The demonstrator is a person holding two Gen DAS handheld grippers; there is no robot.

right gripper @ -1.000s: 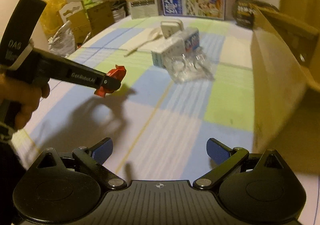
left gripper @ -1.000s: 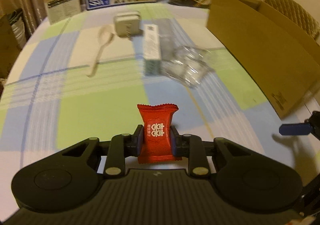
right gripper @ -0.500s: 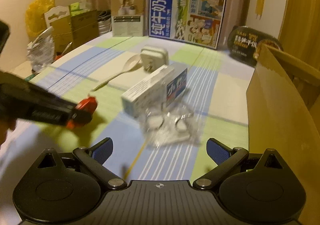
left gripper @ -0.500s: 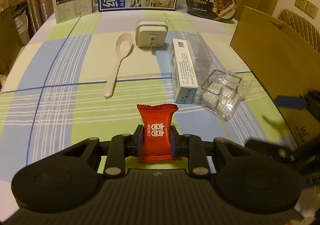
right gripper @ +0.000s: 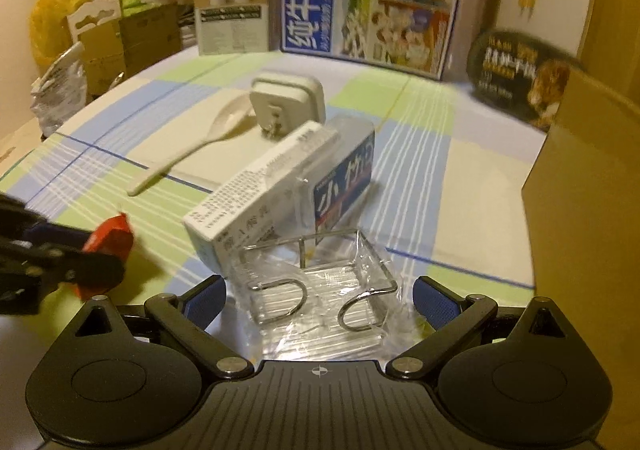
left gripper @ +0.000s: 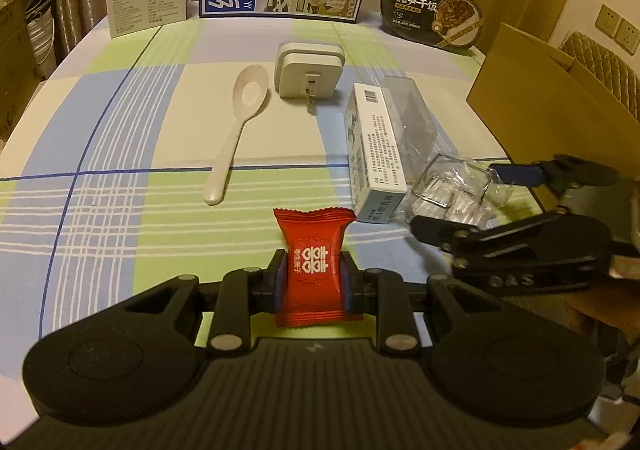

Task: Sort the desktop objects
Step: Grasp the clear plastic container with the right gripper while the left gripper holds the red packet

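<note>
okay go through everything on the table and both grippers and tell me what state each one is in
Left gripper: shut on the red candy packet.
Right gripper: jaws open, the clear plastic pack between them, not gripped.
White spoon: lying flat, bowl up.
White plug adapter: lying with prongs toward the camera.
Toothpaste box: on its side.
Cardboard box: open.

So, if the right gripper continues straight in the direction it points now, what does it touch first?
Most likely the clear plastic packet with metal hooks: it already lies between the open fingers of the right gripper. The white box is just behind it; exact depth is unclear.
</note>
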